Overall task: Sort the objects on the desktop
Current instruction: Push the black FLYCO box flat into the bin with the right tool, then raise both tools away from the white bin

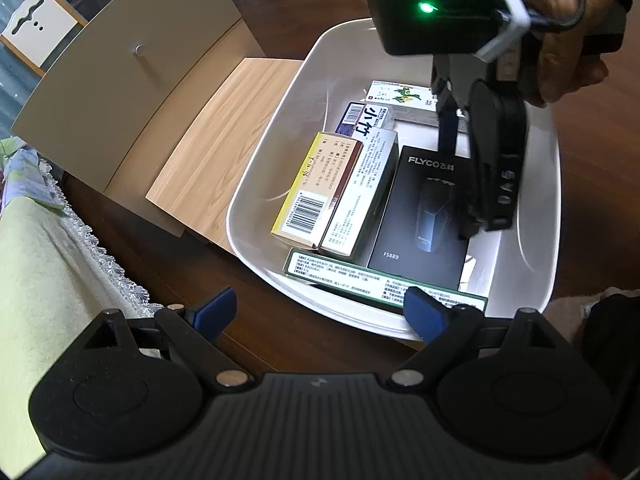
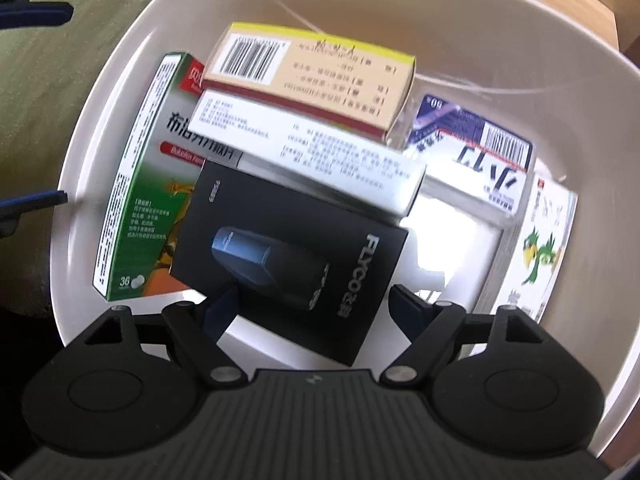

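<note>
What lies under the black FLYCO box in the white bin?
One end of the black FLYCO box rests on the green box; the white bin floor shows under the other end. The silver-white box overlaps its far edge. Anything directly beneath is covered.

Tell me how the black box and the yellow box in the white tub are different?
The black box shows a shaver picture and FLYCO lettering; the yellow box shows a barcode and small print. The black box looks wider and flatter, the yellow box narrower. The yellow box rests on top of another box; the black box lies lower. Both lie inside the white tub.
</note>
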Demonstrator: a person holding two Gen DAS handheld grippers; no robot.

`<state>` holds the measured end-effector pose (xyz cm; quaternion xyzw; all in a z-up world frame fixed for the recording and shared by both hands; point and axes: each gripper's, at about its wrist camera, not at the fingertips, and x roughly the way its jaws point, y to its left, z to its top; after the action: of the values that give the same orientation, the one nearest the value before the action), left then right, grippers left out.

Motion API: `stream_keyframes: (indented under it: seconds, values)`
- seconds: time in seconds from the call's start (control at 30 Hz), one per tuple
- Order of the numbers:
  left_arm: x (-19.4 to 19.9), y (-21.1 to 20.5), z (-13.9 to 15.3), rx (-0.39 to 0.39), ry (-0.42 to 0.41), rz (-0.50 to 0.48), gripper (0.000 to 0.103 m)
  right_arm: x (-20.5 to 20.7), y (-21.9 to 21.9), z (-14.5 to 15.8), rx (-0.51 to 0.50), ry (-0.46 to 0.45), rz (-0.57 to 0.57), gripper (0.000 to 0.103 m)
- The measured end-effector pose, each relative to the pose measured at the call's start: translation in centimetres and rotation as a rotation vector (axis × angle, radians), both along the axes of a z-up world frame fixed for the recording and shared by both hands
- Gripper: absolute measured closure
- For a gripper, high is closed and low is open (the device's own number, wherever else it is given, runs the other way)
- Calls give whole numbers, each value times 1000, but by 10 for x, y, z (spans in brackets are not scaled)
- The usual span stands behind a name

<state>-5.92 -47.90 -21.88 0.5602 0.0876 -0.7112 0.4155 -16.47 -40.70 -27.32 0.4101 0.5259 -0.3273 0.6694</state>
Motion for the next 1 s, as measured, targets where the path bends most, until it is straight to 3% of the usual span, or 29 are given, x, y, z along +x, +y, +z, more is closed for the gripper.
stream_keyframes:
  seconds: [0.17, 0.47, 0.67, 0.97, 1.0]
  values:
    - [0, 0, 1, -6, 1, 0, 11, 9, 15, -3, 15, 41, 43, 21]
    - [-1, 1, 1, -7, -1, -5, 11, 7, 27, 1, 23, 23, -101, 18]
    - [-1, 1, 4, -15, 21, 4, 11, 6, 39, 9, 3, 15, -109, 21]
    - [0, 0, 19, -63, 132, 73, 9, -21, 84, 70, -189, -37, -193, 18]
    - [-1, -1, 21, -69, 140, 86, 8, -31, 61, 94, -210, -40, -207, 18]
